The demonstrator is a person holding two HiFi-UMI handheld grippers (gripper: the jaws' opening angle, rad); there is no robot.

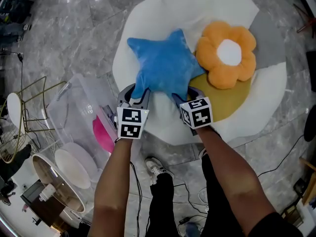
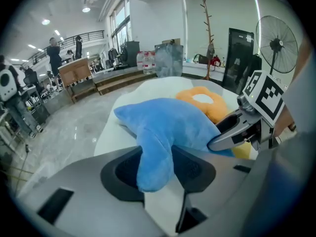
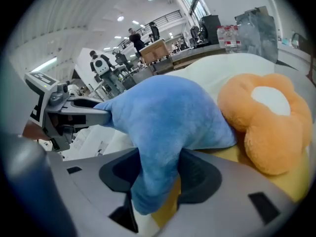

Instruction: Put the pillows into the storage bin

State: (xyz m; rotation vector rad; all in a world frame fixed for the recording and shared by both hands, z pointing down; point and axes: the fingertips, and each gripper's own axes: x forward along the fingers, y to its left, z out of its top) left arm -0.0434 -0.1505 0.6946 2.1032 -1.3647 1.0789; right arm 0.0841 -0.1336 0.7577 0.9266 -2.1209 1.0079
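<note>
A blue star pillow (image 1: 164, 63) lies on a big white egg-shaped cushion (image 1: 163, 14), beside an orange flower pillow (image 1: 228, 54). My left gripper (image 1: 137, 94) is shut on the star's near left arm (image 2: 154, 162). My right gripper (image 1: 183, 98) is shut on the star's near right arm (image 3: 155, 174). In both gripper views the plush is pinched between the pads. A clear storage bin (image 1: 74, 115) stands on the floor to the left, with something pink (image 1: 102, 135) inside.
The egg cushion has a yellow yolk patch (image 1: 222, 100) under the flower pillow. A wire stand (image 1: 24, 110) and round white lids (image 1: 71, 168) sit at the left by the bin. Cables (image 1: 197, 201) run over the marble floor near the person's feet.
</note>
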